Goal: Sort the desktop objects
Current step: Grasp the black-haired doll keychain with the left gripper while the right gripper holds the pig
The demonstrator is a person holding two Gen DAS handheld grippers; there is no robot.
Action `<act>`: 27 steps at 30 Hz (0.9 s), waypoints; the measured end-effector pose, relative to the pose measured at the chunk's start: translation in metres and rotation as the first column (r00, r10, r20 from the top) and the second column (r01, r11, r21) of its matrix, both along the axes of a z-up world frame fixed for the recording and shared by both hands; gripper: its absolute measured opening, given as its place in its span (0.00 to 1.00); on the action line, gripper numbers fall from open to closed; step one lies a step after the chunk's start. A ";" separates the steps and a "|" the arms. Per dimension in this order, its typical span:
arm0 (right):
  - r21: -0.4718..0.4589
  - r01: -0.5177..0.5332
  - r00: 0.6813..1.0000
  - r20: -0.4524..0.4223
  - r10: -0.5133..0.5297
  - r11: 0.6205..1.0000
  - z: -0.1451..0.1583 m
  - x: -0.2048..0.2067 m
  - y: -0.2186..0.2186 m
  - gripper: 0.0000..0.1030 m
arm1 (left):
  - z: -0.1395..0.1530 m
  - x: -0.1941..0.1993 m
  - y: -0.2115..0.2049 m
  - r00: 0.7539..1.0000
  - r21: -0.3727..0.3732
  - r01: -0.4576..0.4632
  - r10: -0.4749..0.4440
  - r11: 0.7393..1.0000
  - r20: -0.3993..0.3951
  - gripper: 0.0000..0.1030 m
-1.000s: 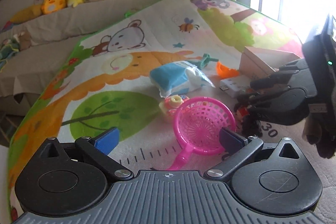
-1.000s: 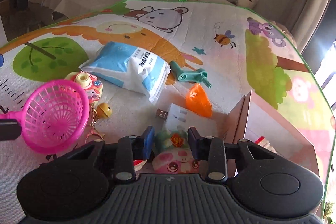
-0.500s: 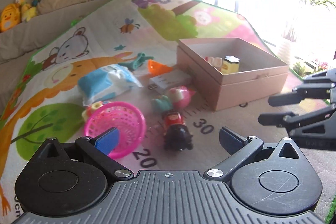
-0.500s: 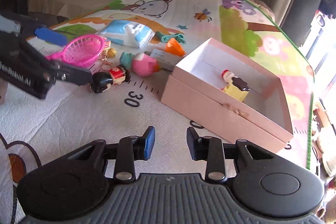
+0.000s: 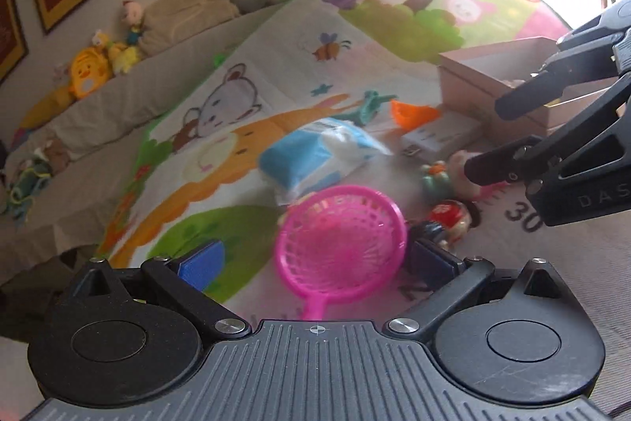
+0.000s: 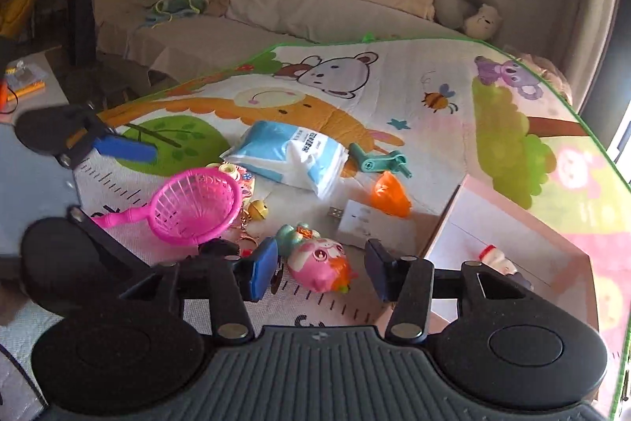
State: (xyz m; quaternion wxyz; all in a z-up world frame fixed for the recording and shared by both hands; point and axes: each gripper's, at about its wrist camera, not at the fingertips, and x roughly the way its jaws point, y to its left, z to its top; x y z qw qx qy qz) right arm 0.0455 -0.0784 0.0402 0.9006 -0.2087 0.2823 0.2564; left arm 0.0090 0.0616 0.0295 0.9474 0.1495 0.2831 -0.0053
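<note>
My left gripper [image 5: 315, 257] is open, its jaws either side of a pink plastic strainer [image 5: 341, 233] lying on the play mat. My right gripper [image 6: 321, 269] is open, its jaws either side of a pink pig toy [image 6: 319, 263] without touching it. The right gripper also shows in the left wrist view [image 5: 501, 141], and the left gripper's blue pads [image 6: 124, 148] show in the right wrist view. The strainer [image 6: 193, 206] lies left of the pig toy. A pink box [image 6: 512, 243] at the right holds small figures [image 6: 495, 257].
On the mat lie a blue-and-white tissue pack [image 6: 288, 154], a teal tool [image 6: 378, 160], an orange piece [image 6: 388, 194], a white charger [image 6: 370, 221], a dark doll [image 5: 445, 223] and a keychain bell [image 6: 258, 210]. A sofa [image 6: 276, 10] with plush toys stands behind.
Both grippers came back down over the toys. The left one swung left to the strainer. The right one opened wider and closed in on the pig toy.
</note>
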 end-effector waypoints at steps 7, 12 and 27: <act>-0.062 0.038 0.995 -0.090 -0.043 0.997 -0.037 0.041 0.034 0.63 | 0.011 -0.020 0.034 0.995 -0.232 0.071 -0.084 0.970 -0.048 1.00; 0.003 0.045 0.984 -0.173 -0.044 0.999 -0.027 0.020 0.013 0.50 | 0.009 -0.025 0.025 0.986 -0.343 0.110 -0.145 0.933 -0.080 1.00; 0.039 0.262 0.964 -0.065 -0.259 0.964 -0.012 -0.073 -0.120 0.50 | -0.014 -0.003 -0.063 0.913 -0.223 0.349 -0.384 0.910 -0.138 1.00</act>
